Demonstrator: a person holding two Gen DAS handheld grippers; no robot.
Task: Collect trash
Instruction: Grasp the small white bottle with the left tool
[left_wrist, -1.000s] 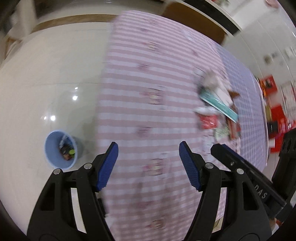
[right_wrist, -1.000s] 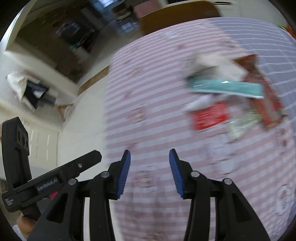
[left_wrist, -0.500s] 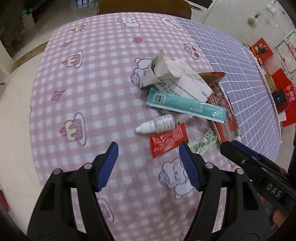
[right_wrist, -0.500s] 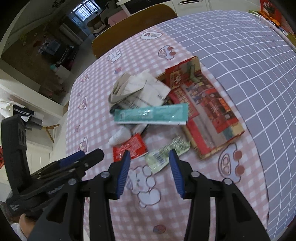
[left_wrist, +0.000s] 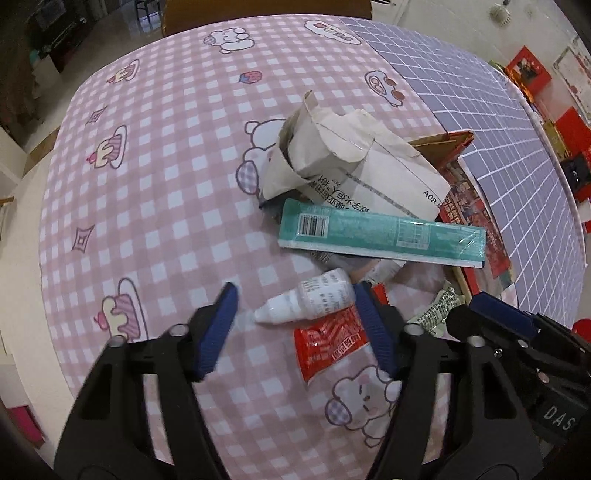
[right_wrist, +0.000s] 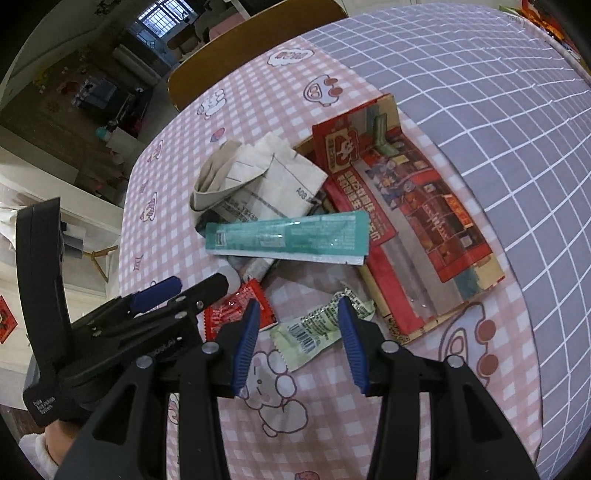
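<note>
Lower centre of left view: left gripper (left_wrist: 295, 314) jaws closing round small white bottle (left_wrist: 310, 301), pads not yet pressing; right gripper (right_wrist: 297, 325) released, straddling green wrapper (right_wrist: 314, 328). Next: finish both pinches.

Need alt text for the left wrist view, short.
The left gripper, jaws closing, straddles a small white dropper bottle lying on a pink checked tablecloth, not yet pinched. Behind lie a teal packet and crumpled paper.

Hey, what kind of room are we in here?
Probably a home dining area: a table under a pink checked cartoon tablecloth with a wooden chair pushed up to it, household litter such as a teal wrapper piled on top, and a living space beyond.
</note>
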